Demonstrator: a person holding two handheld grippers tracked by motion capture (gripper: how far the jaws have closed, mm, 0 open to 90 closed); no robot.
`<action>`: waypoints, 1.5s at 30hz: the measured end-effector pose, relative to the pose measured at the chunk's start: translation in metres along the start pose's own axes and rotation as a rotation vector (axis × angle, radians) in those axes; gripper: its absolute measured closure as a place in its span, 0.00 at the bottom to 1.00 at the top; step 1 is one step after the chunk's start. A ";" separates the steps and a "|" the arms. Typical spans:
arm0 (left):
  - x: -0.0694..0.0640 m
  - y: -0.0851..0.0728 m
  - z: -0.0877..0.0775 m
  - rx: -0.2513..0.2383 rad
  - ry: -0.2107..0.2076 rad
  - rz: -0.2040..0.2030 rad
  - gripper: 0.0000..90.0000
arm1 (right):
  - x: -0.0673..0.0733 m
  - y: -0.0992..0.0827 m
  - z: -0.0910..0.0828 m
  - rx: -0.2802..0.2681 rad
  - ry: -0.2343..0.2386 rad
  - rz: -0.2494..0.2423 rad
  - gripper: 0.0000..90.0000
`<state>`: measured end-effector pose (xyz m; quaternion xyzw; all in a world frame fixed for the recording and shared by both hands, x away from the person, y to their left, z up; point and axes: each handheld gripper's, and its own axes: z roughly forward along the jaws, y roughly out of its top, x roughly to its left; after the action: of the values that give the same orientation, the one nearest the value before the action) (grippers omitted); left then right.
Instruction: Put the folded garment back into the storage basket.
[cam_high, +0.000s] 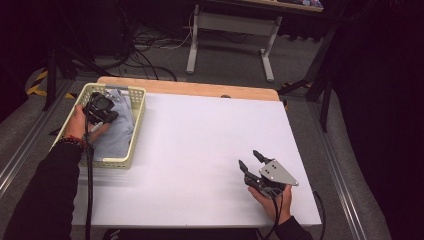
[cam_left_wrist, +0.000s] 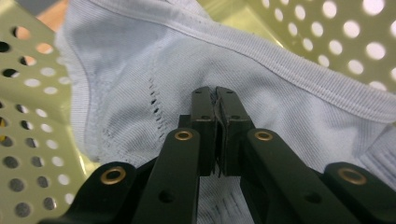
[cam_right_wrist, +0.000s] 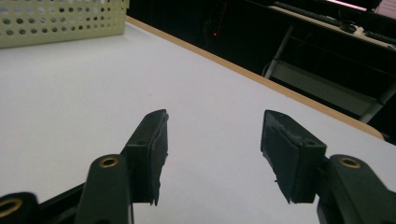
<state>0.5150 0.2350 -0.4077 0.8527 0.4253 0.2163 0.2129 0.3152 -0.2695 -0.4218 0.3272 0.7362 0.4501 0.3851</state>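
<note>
We see the white table (cam_high: 200, 160) brightly lit from above while the room behind it sinks into darkness. In our gripper views the near black arms blur softly.

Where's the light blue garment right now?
In the high view, the light blue garment lies inside the pale yellow perforated basket at the table's left, with the left gripper shut on its fabric.

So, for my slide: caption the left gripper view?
Left gripper shut on pale blue garment inside perforated basket.
</note>
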 end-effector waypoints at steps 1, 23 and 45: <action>0.000 0.000 0.001 0.003 0.001 0.001 0.97 | -0.001 -0.002 -0.002 0.004 -0.002 0.004 0.47; -0.007 0.000 0.008 0.055 -0.014 0.009 0.99 | 0.002 -0.009 0.000 0.032 0.026 -0.006 0.46; -0.034 -0.015 -0.049 -0.316 0.008 -0.017 0.97 | 0.005 -0.010 0.007 0.056 0.087 0.030 0.42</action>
<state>0.4602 0.2246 -0.3829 0.8039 0.3941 0.2822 0.3446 0.3177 -0.2666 -0.4343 0.3289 0.7597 0.4489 0.3365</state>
